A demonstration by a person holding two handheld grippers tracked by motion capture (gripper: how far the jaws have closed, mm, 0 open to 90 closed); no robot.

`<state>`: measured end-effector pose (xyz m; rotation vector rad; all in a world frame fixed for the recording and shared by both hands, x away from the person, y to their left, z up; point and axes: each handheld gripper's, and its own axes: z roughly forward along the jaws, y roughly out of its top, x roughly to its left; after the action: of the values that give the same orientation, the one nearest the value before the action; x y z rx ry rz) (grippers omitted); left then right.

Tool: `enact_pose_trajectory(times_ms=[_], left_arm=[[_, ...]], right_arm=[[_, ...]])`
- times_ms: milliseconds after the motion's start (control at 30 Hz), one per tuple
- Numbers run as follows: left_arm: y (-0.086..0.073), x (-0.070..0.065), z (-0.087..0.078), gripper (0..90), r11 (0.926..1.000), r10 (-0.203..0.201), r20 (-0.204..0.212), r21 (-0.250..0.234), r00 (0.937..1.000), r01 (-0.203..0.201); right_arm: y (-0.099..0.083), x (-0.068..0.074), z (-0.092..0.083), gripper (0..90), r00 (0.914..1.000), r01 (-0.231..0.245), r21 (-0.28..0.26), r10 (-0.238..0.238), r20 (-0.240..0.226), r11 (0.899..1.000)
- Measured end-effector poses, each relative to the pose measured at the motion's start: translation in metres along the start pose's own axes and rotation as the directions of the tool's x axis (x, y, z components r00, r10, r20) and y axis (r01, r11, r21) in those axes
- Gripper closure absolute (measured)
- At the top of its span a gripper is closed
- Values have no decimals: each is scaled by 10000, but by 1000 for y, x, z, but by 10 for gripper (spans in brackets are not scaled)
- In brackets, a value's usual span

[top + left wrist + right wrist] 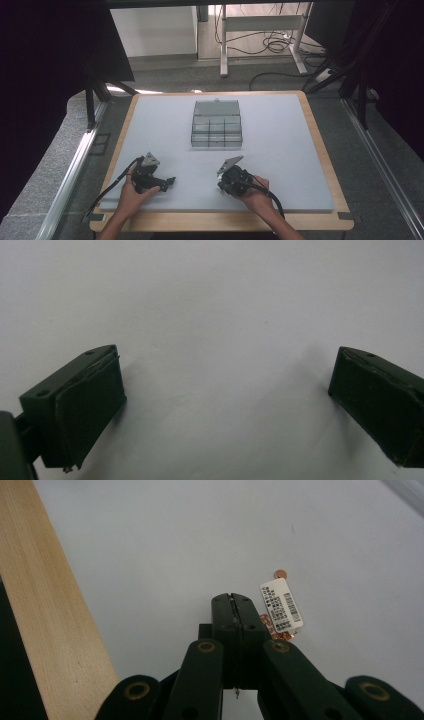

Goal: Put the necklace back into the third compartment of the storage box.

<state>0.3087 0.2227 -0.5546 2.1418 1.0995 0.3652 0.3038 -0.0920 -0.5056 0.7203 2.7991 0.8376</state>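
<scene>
In the right gripper view my right gripper [233,600] has its jaws pressed together, tips down on the grey mat [165,545]. A small clear bag [281,605] with a white printed label and copper-coloured bits lies right against the tips on their right side. I cannot tell whether its edge is caught between them. One loose copper washer [280,573] sits just beyond the bag. My left gripper [225,400] is open, jaws wide apart over bare mat, nothing between them. In the high view the left gripper [171,181] and right gripper [220,187] rest near the mat's front edge, pointing toward each other.
A clear plastic compartment box [216,125] with its lid raised stands at the middle of the mat. The wooden table edge [45,610] runs along the left of the right gripper view. A cable trails from each gripper off the front.
</scene>
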Motion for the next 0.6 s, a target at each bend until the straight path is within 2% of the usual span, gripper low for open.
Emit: enact_pose_trajectory(times_ms=[233,500,600], left_arm=[[0,0,0,9,10000,0,2,-2,10000,0],[0,0,0,9,10000,2,2,-2,10000,-2],[0,0,0,9,10000,2,0,-1,10000,-2]], right_arm=[[1,0,-6,886,10000,-22,-230,21,-42,9997],[-1,-2,-5,884,9999,-95,-109,95,-44,9999],[-3,-3,-3,829,10000,-38,5,38,3,10000]])
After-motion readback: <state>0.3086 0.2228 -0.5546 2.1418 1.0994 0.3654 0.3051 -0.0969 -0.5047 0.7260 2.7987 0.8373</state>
